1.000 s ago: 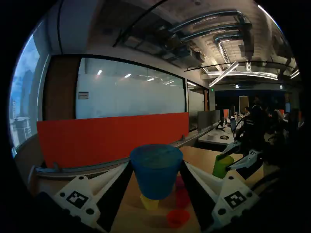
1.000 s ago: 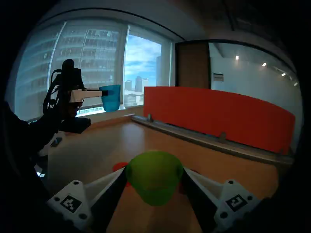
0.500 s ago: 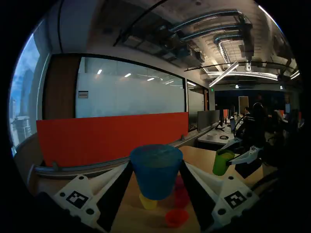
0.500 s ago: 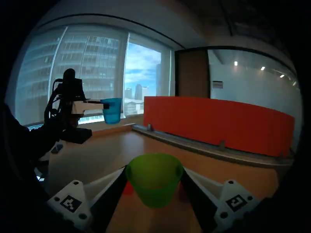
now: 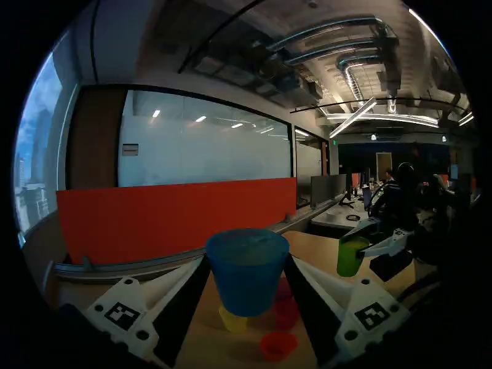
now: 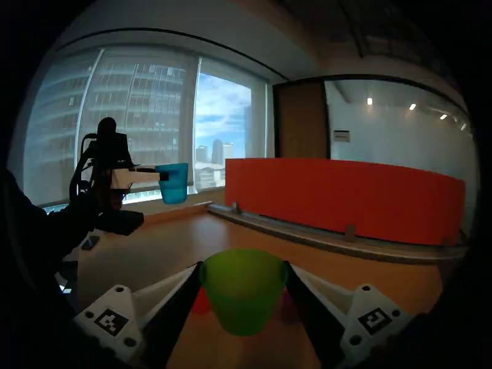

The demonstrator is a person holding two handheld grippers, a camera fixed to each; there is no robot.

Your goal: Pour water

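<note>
Blue cup [image 5: 247, 270] front and centre in my left gripper view, upright, pinched between the jaws of the left gripper [image 5: 247, 264]. Both white fingers [image 5: 184, 280] press on its sides, so the jaws are holding it at cup width. It hangs in the air above the tabletop [image 6: 154, 246]. Its inside looks greyish; I cannot tell whether there is water in it.

Over on the right gripper view, the green cup [image 6: 244, 298] sits upright too, gripped on both sides by the jaws of the right gripper [image 6: 244, 280]. That one is also lifted off the wood. Farther off to the left I see the blue cup again, small against the bright window [image 6: 147, 123], with the person's dark arm [image 6: 55, 221] behind it.

The two cups are well apart, rims up, neither tilted.

Down below the blue cup, on the tabletop, there is a small cluster: a yellow cup [image 5: 232, 320] just under it, a red cup [image 5: 277, 345] nearer to me, and another reddish cup [image 5: 285, 310] between them and to the right.

Behind all of it runs the orange partition [image 5: 172, 215] along the far edge of the tabletop, frosted glass wall [image 5: 203, 147] above it.
</note>
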